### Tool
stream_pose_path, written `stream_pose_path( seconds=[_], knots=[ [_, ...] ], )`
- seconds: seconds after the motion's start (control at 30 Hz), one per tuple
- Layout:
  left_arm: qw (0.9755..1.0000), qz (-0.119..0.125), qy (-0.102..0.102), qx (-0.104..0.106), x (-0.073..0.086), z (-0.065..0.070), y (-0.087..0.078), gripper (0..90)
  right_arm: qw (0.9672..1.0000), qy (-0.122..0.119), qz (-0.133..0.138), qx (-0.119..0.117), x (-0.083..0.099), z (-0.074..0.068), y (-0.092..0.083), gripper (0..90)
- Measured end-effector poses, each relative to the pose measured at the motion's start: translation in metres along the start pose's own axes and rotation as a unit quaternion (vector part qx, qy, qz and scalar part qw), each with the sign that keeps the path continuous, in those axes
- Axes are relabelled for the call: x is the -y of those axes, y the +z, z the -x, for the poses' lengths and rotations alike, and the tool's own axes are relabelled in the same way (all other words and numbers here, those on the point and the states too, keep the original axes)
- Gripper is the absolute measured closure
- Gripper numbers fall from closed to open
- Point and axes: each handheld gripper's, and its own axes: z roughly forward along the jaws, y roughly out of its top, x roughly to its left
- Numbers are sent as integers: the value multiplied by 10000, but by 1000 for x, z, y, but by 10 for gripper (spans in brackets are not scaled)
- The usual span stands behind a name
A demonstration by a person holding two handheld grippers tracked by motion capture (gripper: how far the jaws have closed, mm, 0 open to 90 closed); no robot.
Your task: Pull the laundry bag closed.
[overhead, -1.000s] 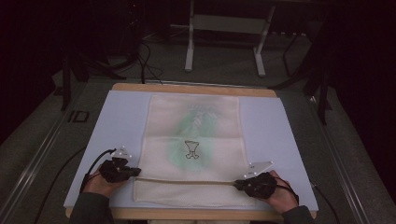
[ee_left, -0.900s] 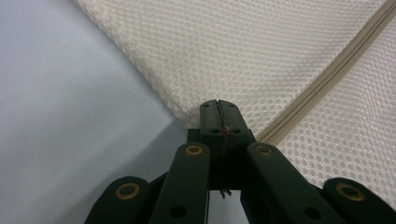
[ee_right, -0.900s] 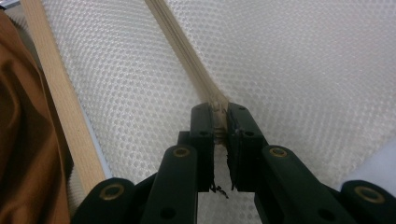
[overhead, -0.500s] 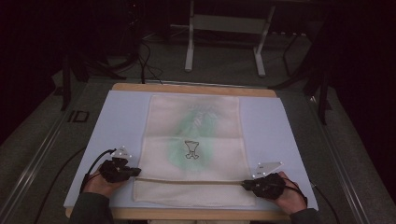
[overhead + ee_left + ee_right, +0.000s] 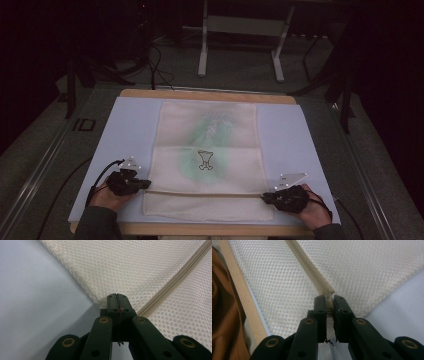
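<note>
From the high view: saw a cream mesh bag point(image 5: 207, 155) spread flat on the pale blue mat point(image 5: 127, 130) covering the bench point(image 5: 210, 95), a small dark print and a green tint near its middle. Noted a zipper point(image 5: 205, 193) running across the near end, side to side. Found the left tool point(image 5: 142, 184) at the zipper's left end and the right tool point(image 5: 266, 197) at its right end, each held by a hand point(image 5: 107, 196) coming in from the near edge.

From the left gripper view: found the jaws pressed together, no gap between them, pinching the bag's corner point(image 5: 100, 303) just beside where the zipper tape point(image 5: 175, 282) ends. Mesh lay smooth against the mat, open-weave and thin.

From the right gripper view: found the jaws nearly together, clamped on the end of the zipper tape point(image 5: 312, 270), which rose slightly off the mesh toward the grip. Wooden bench edge point(image 5: 242, 295) and brown cloth point(image 5: 222, 322) at the left of that view.

Judged the bag light, limp and without any stiffness of its own; likely to sag and fold once lifted, and to snag rather than slip. Judged the zipper ends the soundest hold, being thicker and firmer than bare mesh, and both ends together the way to keep the near edge taut.
</note>
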Motion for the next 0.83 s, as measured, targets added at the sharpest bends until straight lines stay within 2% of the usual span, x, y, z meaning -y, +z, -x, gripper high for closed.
stream_pose_path(
  seconds=[0.07, 0.13, 0.27, 0.43, 0.57, 0.67, 0.77, 0.8, 0.83],
  knots=[
    [10000, 39, -31, 69, 0, 0, 1, 897, 9999, -27, -18, -134, 2, 1, 1, 792],
    [9999, 59, -45, 105, 1, -1, 1, 895, 10000, 7, -28, -90, 5, 2, 0, 739],
    [9999, 57, 45, 92, 0, 0, 0, 880, 9996, 176, 183, -156, 9, 8, -6, 636],
    [9998, 119, 102, 86, -1, 1, -2, 845, 9988, 274, 401, -59, 11, 11, -9, 594],
    [9995, 234, 196, -5, -2, 2, -5, 815, 9968, 482, 604, 212, 13, 16, -10, 555],
    [9989, 409, 185, -165, -2, 1, -8, 784, 9943, 669, 733, 381, 15, 20, -11, 546],
    [9972, 602, 27, -436, -2, -3, -11, 749, 9911, 864, 852, 548, 18, 24, -11, 536],
    [9972, 602, 27, -436, -2, -3, -11, 721, 9911, 864, 852, 548, 18, 24, -11, 536],
    [9943, 713, -188, -774, 0, -7, -13, 721, 9898, 906, 898, 629, 19, 26, -11, 527]
  ],
)
